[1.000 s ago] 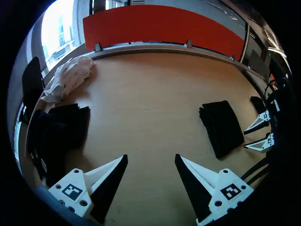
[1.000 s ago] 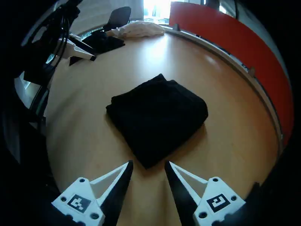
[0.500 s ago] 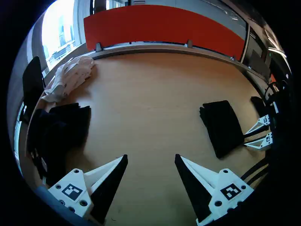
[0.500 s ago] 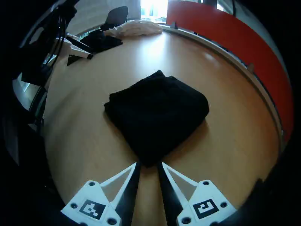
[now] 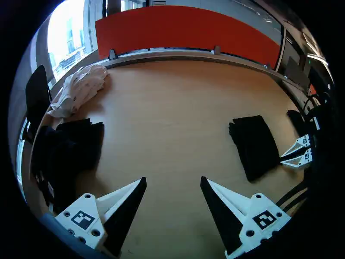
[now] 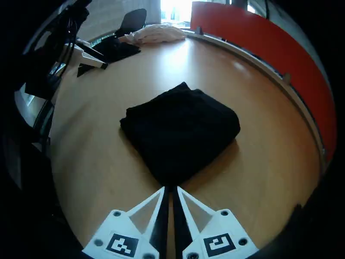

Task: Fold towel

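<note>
Here, in the left gripper view, a chair (image 5: 36,95) stands at the far left beyond the table (image 5: 172,112). Beside it on the table's left edge lies a dark pile (image 5: 69,144), with a white cloth (image 5: 79,86) farther off behind it. A red panel (image 5: 185,28) runs along the far edge.

The left gripper (image 5: 172,203) hangs over bare wood at the near middle, its jaws wide apart with nothing between them. It is well apart from the towel (image 5: 254,144), which lies folded and black on the right part of the table. Just right of the towel is the right gripper (image 5: 288,156), its two white fingers drawn almost together at the towel's right edge.

In the right gripper view, the dark pile (image 6: 116,47) and the white cloth (image 6: 157,32) sit at the far left. The towel (image 6: 181,127) lies flat in the middle, one corner pointing straight at the camera. That near corner sits between the tips of the right gripper (image 6: 169,192), whose jaws are closed to a thin slit on it. The rest of the towel spreads out beyond the fingers, flat on the table.
</note>
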### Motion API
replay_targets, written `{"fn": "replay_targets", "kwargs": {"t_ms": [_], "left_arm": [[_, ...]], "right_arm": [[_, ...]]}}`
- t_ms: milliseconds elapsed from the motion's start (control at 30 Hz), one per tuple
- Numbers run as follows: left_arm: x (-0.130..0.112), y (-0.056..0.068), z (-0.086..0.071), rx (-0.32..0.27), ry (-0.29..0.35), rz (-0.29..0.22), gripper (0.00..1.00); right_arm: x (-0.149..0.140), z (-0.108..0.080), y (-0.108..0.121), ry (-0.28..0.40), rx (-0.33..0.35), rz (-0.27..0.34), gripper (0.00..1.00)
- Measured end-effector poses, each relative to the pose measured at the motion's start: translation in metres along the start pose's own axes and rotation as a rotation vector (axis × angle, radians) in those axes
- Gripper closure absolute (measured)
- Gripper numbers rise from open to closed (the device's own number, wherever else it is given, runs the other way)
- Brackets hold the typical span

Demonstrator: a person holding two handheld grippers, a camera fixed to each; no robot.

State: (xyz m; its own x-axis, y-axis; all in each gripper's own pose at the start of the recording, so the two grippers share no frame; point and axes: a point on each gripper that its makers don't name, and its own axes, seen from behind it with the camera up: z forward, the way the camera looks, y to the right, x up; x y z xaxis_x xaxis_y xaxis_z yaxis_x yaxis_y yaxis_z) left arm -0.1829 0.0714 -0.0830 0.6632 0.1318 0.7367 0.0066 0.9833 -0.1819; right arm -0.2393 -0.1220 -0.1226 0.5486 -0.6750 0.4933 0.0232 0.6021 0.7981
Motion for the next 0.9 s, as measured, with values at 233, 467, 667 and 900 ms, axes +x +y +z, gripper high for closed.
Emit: {"fn": "replay_targets", "kwargs": {"t_ms": [233,467,667,900], "left_arm": [[-0.002,0.000,0.001,-0.002,-0.003,0.000,0.07],[-0.004,-0.001,0.002,-0.004,-0.003,0.000,0.07],[-0.004,-0.002,0.001,-0.005,0.000,0.001,0.07],[-0.001,-0.002,0.000,-0.009,0.013,0.002,0.07]], "right_arm": [[0.005,-0.003,0.004,0.012,-0.013,0.006,0.96],[0.022,-0.010,0.005,0.043,-0.017,0.011,0.96],[0.044,-0.019,0.008,0.070,-0.025,-0.006,0.96],[0.078,-0.035,0.017,0.117,-0.053,-0.042,0.96]]}}
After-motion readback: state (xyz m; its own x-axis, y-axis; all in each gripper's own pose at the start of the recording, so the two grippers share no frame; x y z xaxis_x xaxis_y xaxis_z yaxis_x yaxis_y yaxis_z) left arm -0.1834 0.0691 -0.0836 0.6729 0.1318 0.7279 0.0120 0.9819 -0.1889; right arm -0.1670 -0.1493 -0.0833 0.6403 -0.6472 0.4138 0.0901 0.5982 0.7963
